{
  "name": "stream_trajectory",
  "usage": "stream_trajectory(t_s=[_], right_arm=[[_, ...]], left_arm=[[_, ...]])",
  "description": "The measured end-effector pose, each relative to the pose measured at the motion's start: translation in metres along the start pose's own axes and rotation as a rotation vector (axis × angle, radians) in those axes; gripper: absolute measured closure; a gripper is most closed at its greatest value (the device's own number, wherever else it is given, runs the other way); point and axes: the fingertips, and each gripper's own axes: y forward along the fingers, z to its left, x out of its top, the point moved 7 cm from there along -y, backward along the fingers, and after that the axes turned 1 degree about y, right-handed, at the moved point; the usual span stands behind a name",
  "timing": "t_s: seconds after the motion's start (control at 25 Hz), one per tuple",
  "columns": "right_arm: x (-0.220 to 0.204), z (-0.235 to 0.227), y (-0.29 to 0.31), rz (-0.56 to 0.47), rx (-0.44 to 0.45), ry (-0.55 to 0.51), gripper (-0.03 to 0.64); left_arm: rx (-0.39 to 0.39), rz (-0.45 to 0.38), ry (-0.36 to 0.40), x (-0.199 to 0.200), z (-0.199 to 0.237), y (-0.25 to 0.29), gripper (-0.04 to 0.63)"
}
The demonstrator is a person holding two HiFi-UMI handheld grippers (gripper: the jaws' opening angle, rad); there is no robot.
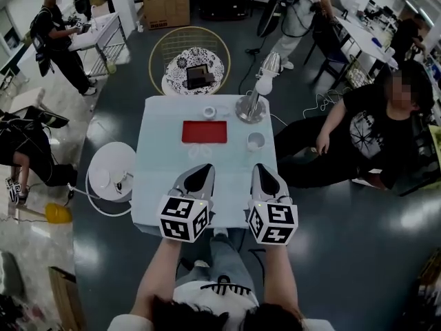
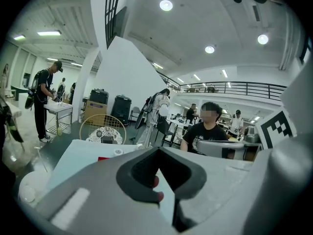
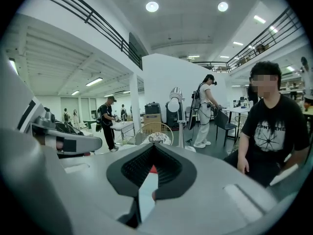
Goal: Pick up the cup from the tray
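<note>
1. Left gripper (image 1: 206, 170): jaws closed, tips together, nothing btwn them; its own view (image 2: 157, 150) shows the same. It hangs over the table's near edge, left of centre.
2. Right gripper (image 1: 261, 169): jaws likewise pressed together and empty, confirmed in its own view (image 3: 152, 146). It is over the near edge, right of centre, near the left gripper.
3. Cup (image 1: 255, 141): white, upright, on the table (image 1: 160, 150) toward the right edge. It is near the tray's right end but apart from it, not on it. It stands ahead of the right gripper, not touching.
4. Tray (image 1: 204, 131): red, rectangular, mid-table, long side parallel w/ the far edge.
5. Small white ring (image 1: 209, 111): poss. a tape roll, too small to tell. It sits btwn tray and far edge.
6. Lamp (image 1: 251, 107): silver round base at the far right corner.
7. Seated person in black T-shirt (image 1: 375, 126): off the right edge.
</note>
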Motion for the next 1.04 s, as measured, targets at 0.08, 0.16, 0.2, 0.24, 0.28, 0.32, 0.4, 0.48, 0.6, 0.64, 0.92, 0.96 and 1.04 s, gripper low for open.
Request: stream_trajectory(t_s=[0.08,0.16,0.2,0.24,0.28,0.32,0.4,0.48,0.6,0.64,0.92,0.96,1.04], right_arm=[[-0.003,0.005,-0.010,-0.002,-0.009,0.010,0.594],[-0.007,0.010,-0.019,-0.004,-0.008,0.017,0.594],[-0.008,0.012,-0.023,-0.002,-0.008,0.017,0.594],[-0.010,0.016,-0.028,0.000,-0.007,0.016,0.594],[-0.012,0.020,-0.031,0.003,-0.006,0.014,0.594],[-0.013,0.024,-0.035,0.004,-0.004,0.013,0.594],[-0.013,0.028,-0.041,0.004,-0.002,0.005,0.594],[-0.013,0.030,-0.049,0.003,-0.007,-0.005,0.594],[-0.019,0.028,-0.065,0.001,-0.008,-0.008,0.594],[-0.020,0.025,-0.069,0.002,-0.007,-0.012,0.594],[-0.020,0.047,-0.078,0.001,-0.012,-0.027,0.594],[-0.022,0.050,-0.082,-0.002,-0.011,-0.028,0.594],[-0.024,0.054,-0.091,-0.008,-0.009,-0.028,0.594]], left_arm=[[0.003,-0.005,0.004,-0.002,-0.003,-0.010,0.595],[0.007,-0.009,0.007,-0.005,-0.007,-0.018,0.595],[0.008,-0.009,0.008,-0.007,-0.008,-0.023,0.595],[0.007,-0.008,0.008,-0.009,-0.009,-0.028,0.595],[0.006,-0.007,0.009,-0.011,-0.009,-0.033,0.595],[0.006,-0.004,0.018,-0.011,-0.010,-0.037,0.595],[0.008,0.001,0.067,-0.011,-0.014,-0.044,0.595],[0.002,0.008,0.123,-0.012,-0.021,-0.049,0.595],[-0.002,0.001,0.147,-0.018,-0.035,-0.058,0.595],[-0.002,-0.004,0.146,-0.018,-0.040,-0.059,0.595],[0.000,-0.031,0.133,-0.013,-0.027,-0.082,0.595],[-0.004,-0.034,0.129,-0.014,-0.029,-0.087,0.595],[-0.017,-0.040,0.117,-0.018,-0.033,-0.095,0.595]])
